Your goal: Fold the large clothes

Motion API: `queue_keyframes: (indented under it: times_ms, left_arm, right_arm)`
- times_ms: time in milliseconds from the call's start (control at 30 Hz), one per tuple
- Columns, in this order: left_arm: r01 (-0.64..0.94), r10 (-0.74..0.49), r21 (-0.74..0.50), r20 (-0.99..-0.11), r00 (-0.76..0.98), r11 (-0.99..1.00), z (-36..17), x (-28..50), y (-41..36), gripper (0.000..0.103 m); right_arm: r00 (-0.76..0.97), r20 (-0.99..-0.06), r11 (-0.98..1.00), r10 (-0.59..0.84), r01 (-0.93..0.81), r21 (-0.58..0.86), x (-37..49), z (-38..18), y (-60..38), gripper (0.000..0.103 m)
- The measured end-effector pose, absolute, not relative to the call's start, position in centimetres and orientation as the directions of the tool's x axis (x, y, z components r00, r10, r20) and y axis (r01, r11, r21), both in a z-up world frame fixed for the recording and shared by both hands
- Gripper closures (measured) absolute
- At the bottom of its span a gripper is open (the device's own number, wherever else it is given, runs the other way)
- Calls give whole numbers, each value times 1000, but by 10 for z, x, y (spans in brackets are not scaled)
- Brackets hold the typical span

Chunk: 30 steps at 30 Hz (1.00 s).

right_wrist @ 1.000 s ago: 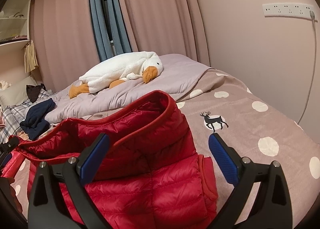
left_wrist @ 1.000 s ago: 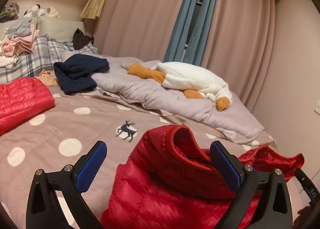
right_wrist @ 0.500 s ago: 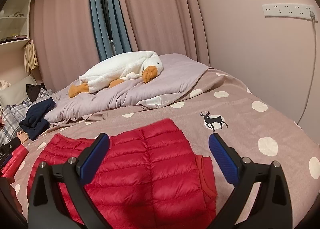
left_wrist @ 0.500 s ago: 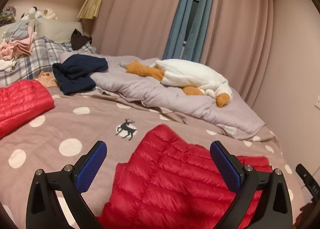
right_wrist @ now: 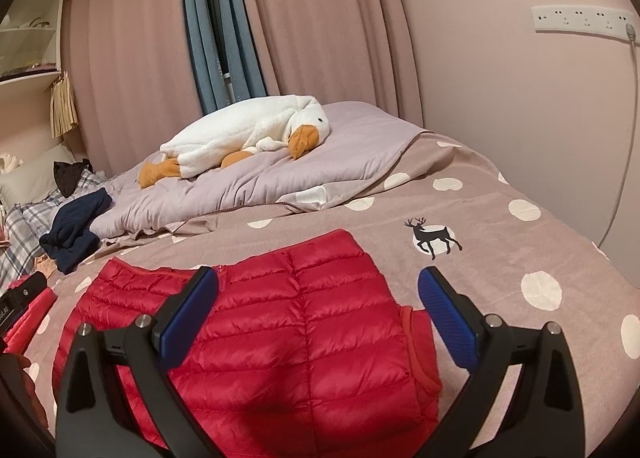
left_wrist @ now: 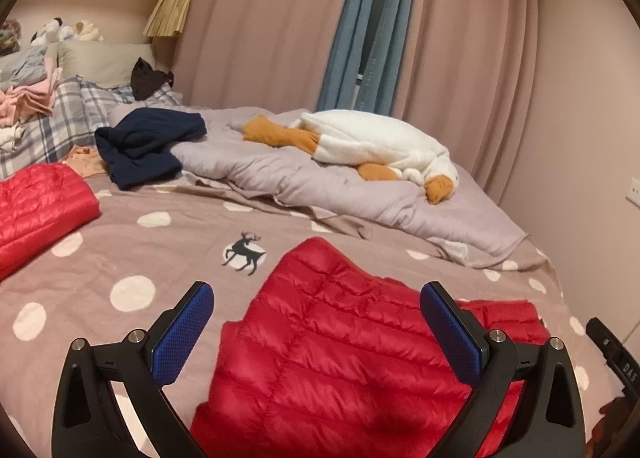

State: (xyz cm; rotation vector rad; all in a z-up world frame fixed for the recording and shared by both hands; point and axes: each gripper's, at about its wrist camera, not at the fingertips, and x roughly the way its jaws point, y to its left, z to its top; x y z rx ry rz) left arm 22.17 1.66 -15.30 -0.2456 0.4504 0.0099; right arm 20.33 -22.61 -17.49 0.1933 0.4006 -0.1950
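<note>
Under both wide-open, empty tongs, left [left_wrist: 316, 322] and right [right_wrist: 318, 308], the red puffer jacket [right_wrist: 288, 342] lies flat on the dotted bedspread [right_wrist: 500, 258]. Beyond them, a plush goose [left_wrist: 372, 142] rests on a rumpled lilac quilt [left_wrist: 304, 182], with a navy garment [left_wrist: 148, 146] and what looks like another red jacket [left_wrist: 40, 206] off to the left.

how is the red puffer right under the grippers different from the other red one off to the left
The near red jacket lies spread flat and wide across the dotted bedspread, directly below both open grippers. The far red jacket sits at the bed's left side as a thicker, more compact bundle, cut off by the frame edge. Both are bright red quilted puffer fabric.
</note>
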Motion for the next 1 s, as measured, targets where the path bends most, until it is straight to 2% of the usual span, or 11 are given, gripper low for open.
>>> queue_keyframes:
  times_ms: [267,433,533,733,1000]
  left_arm:
    - [13,-141,-255,-489,861,967,-182,247,6,1]
    - [-48,-84,-214,-566,820,976,-219,274,1,1]
    - [-58,-62,-185,-581,811,981,-236,282,-4,1]
    - [-73,-31,-158,-574,818,985,-244,280,-10,1]
    - [-80,-15,-137,-582,813,987,-246,284,-12,1]
  right_arm:
    - [878,-463,971,-120,201,131,228,-196,-219,2]
    - [812,-565,962,-147,251,110,259,-230,-226,2]
    - [786,-596,959,-164,269,90,271,-248,-230,0]
    - [769,-615,960,-173,270,68,284,-269,-230,0]
    - [777,-596,958,-201,284,46,285,-271,-227,0]
